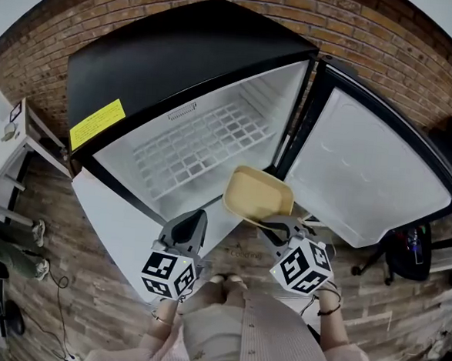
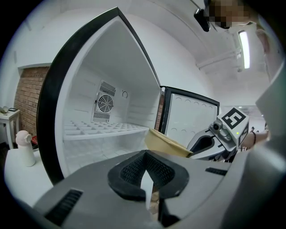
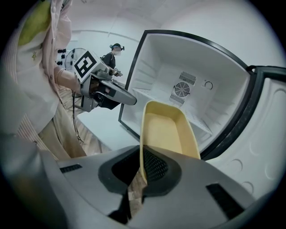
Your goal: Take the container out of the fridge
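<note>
In front of the fridge (image 1: 187, 80): I face the open cabinet, with the door (image 1: 365, 178) swung wide to my right.
Container (image 1: 257, 195): tan, shallow, and nothing inside that I can see. It hangs in the air at the lower right corner of the opening, between cabinet and door, touching neither.
Shelf (image 1: 201, 143): white grid inside the cabinet. The container is clear of it.
Right gripper (image 1: 275, 227): clamped on the container's near rim. In the right gripper view (image 3: 142, 172) the thin wall stands pinched between the pads, and the container (image 3: 167, 129) rises away from the jaws toward the cabinet.
Left gripper (image 1: 194, 226): jaws together with nothing between them, as its own view (image 2: 148, 176) shows. It carries no load.
Done so far: door open, container gripped and lifted off the shelf. I judge it at or just outside the mouth of the cabinet.
Left to do: draw it fully clear and take it somewhere to set down. Shutting the door may follow, though the task does not ask for it.
Pose, right: held low in front of my body, pointing up and forward, the container cantilevered from one edge.
Pose, left: just beside the right, at about the same height, aimed into the opening.
Note: a one-edge pinch on a thin rim, so I reckon it may swing or slip if I hurry.
</note>
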`<state>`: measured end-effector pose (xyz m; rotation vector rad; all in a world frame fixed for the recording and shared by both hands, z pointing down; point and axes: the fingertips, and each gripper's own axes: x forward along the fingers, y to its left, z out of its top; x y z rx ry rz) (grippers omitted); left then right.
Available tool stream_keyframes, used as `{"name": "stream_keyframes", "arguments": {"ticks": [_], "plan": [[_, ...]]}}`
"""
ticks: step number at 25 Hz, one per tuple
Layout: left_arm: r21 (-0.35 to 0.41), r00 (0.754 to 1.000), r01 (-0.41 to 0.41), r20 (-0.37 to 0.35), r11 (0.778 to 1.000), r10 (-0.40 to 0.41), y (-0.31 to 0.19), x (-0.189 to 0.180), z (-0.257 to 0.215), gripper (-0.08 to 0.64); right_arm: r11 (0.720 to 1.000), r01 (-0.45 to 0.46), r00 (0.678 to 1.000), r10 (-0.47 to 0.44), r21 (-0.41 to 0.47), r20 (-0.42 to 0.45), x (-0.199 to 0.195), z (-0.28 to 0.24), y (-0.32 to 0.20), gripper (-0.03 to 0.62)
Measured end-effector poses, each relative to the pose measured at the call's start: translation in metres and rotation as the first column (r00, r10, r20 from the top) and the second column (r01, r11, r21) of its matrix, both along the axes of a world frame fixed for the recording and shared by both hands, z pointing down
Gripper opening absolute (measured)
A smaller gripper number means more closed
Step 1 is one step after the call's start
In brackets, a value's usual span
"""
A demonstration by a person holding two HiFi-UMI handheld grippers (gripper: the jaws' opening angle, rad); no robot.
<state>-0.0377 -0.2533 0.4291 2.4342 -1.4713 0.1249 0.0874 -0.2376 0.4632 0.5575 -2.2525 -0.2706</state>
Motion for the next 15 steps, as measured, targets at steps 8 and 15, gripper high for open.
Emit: {"name": "stream_keyframes", "arguments": {"ticks": [8, 15], "plan": [[-0.01, 1.0, 0.01, 0.009, 1.0, -0.01, 0.0027, 0.0003, 0.0037, -0.006, 0.999, 0.011, 1.0, -0.011, -0.034, -0.006, 0.0033, 0.0099, 0.0063, 0.015], [-0.006, 1.0, 0.014, 0.024, 1.0, -0.014, 0.0033, 0.0009, 0.0032, -0.006, 0.999, 0.009, 1.0, -0.009, -0.033, -0.003, 0.0051, 0.0104, 0.0053, 0.015]]}}
